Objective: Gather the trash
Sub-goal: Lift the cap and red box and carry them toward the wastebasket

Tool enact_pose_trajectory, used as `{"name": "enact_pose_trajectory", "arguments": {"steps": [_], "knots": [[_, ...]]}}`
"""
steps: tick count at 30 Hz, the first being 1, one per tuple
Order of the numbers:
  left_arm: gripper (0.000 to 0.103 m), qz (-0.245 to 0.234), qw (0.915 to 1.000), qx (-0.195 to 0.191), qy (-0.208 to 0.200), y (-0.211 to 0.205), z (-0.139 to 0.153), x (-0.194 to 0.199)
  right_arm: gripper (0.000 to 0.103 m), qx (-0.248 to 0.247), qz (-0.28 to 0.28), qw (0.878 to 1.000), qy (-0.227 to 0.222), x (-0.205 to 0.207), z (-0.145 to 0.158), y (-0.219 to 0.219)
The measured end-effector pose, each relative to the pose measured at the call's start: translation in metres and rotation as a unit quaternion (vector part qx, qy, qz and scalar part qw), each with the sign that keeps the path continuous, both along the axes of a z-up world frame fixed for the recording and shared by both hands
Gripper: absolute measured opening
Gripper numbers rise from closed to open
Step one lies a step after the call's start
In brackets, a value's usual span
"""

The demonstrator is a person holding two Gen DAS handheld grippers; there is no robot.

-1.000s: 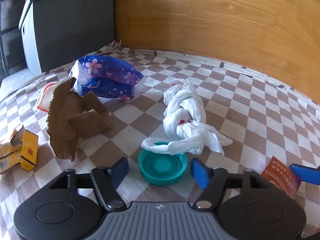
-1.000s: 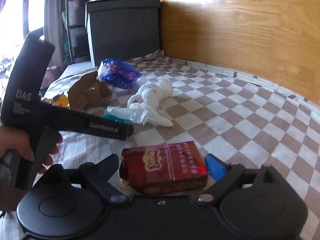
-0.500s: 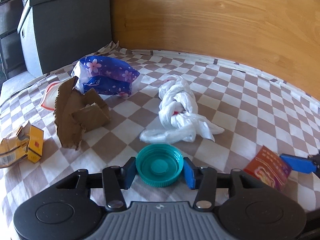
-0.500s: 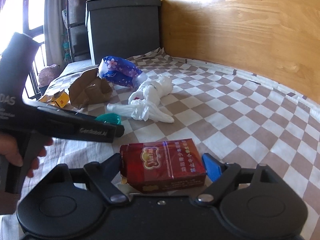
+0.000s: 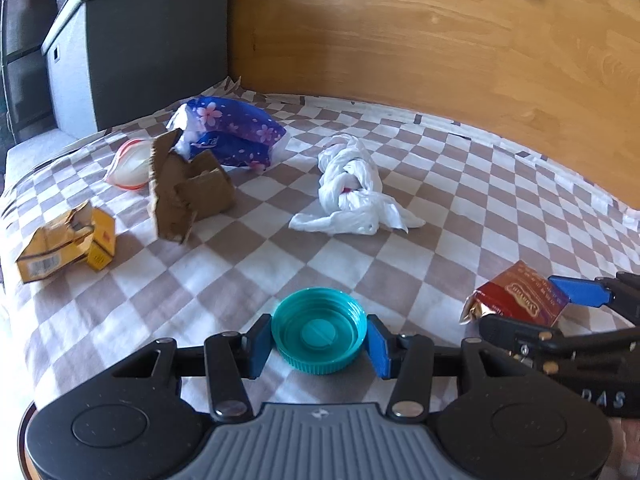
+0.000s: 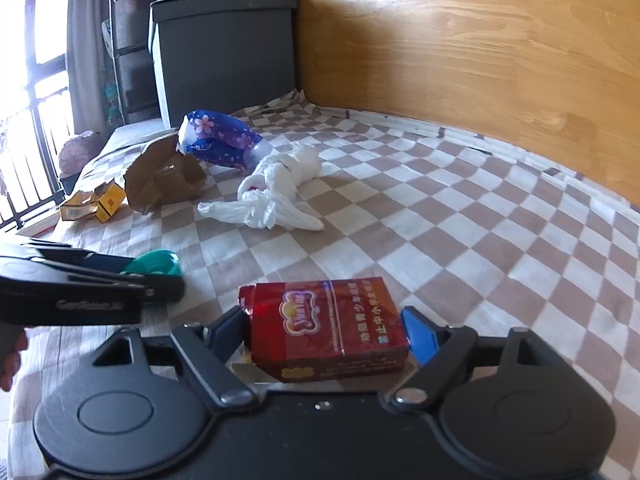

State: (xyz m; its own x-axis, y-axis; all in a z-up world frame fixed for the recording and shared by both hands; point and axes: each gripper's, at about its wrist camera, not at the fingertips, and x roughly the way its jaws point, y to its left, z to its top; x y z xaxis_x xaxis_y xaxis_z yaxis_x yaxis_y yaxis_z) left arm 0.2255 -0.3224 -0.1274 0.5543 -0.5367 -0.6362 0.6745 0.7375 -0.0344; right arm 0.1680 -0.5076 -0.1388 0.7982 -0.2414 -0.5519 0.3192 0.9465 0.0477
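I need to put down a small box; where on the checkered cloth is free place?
The cloth is bare between the white plastic bag and the wooden wall, and along the right side. It is crowded at the far left: blue floral pack, torn cardboard, yellow carton.

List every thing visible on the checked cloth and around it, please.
cap: one, teal, near edge
packet: one, red, near right
plastic bag: one, white, middle
wrapper: one, blue flowered, far left
cardboard: one, brown, beside wrapper
box: one, yellow, left edge
pouch: one, clear, behind cardboard
cabinet: one, dark grey, far left
cloth: one, brown-white checked, underneath
left gripper: one, black, jaws just closed onto cap
right gripper: one, black, jaws just closing around packet, contact unclear
hand: one, holding left gripper
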Motion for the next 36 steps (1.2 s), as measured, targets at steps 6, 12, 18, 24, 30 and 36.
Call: {"name": "enact_pose_trajectory", "arguments": {"steps": [6, 12, 18, 24, 30, 36], "knots": [[0.05, 0.01, 0.9999, -0.013, -0.004, 0.025, 0.01, -0.01, 0.083, -0.019, -0.015, 1.0, 0.012, -0.002, 0.008, 0.008], [0.05, 0.031, 0.9988, -0.035, -0.017, 0.054, 0.031, -0.018, 0.083, -0.018, -0.017, 1.0, -0.008, -0.002, 0.03, 0.021], [0.05, 0.065, 0.9956, -0.06, -0.031, 0.095, 0.05, -0.018, 0.083, -0.024, -0.003, 1.0, -0.017, 0.008, 0.05, 0.05], [0.05, 0.113, 0.99, -0.075, -0.041, 0.145, 0.063, -0.013, 0.083, -0.043, 0.025, 0.998, -0.023, 0.027, 0.068, 0.09], [0.05, 0.164, 0.9819, -0.084, -0.044, 0.203, 0.069, -0.006, 0.083, -0.039, 0.06, 0.997, -0.036, 0.052, 0.08, 0.133], [0.05, 0.216, 0.9712, -0.089, -0.047, 0.263, 0.068, 0.003, 0.083, -0.043, 0.103, 0.993, -0.039, 0.081, 0.082, 0.185]]}}
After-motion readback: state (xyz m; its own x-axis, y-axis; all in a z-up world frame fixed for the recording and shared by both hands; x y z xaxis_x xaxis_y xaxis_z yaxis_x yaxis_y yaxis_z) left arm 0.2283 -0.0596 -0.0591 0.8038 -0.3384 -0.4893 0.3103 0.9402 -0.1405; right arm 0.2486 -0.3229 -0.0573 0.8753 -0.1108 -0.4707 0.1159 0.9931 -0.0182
